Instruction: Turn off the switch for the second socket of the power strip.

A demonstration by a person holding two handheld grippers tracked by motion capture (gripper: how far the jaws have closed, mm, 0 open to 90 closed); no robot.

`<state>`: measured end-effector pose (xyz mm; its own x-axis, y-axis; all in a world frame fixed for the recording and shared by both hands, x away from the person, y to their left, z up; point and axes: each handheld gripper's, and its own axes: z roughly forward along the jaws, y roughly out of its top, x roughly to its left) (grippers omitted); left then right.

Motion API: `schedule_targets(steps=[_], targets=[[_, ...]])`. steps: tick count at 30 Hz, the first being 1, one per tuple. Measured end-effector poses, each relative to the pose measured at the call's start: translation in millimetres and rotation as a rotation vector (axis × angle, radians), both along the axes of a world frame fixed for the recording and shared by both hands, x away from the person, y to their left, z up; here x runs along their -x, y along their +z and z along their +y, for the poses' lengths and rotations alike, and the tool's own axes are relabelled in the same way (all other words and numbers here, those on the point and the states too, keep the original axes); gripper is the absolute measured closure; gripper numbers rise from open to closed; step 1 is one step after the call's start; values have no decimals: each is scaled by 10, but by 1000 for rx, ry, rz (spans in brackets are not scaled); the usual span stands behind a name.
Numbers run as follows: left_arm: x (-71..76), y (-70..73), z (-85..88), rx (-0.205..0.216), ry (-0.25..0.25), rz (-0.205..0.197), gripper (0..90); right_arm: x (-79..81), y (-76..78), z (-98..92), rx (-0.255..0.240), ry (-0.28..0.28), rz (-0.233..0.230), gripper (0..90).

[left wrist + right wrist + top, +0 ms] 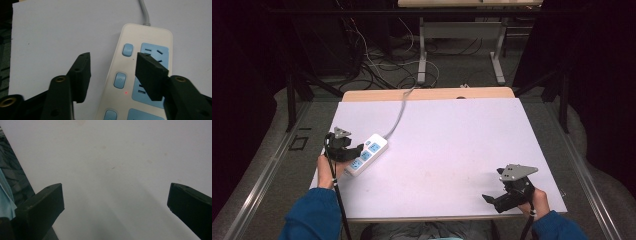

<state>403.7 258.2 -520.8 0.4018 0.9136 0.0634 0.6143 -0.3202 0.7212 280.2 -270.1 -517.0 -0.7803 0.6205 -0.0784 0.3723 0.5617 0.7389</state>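
Observation:
A white power strip (366, 154) with blue sockets and blue switches lies at the left of the white table top (452, 140). Its grey cable (399, 117) runs off over the far edge. My left gripper (353, 149) hovers over the strip's near end. In the left gripper view the strip (150, 35) shows a small red light (126, 92). The left gripper (113, 58) is half open: one jaw over the bare sheet beside the strip, the other over the sockets, neither pressing. My right gripper (493, 200) rests near the front right edge, wide open (115, 192) over bare sheet.
The wooden table edge (427, 94) shows behind the white sheet. Beyond it, loose cables (377, 65) lie on the floor by the legs of another desk (422, 55). Dark frame rails run along both sides of the table.

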Motion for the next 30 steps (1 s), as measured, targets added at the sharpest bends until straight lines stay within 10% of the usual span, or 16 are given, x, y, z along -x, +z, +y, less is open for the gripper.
schedule_targets(steps=[16, 30], targets=[[31, -20, -3, 6, -48, -26, 889, 3, 9, -4, 15, 4, 6, 6], [22, -53, 6, 0, -62, -7, 899, -4, 3, -2, 12, 10, -4, 7]])
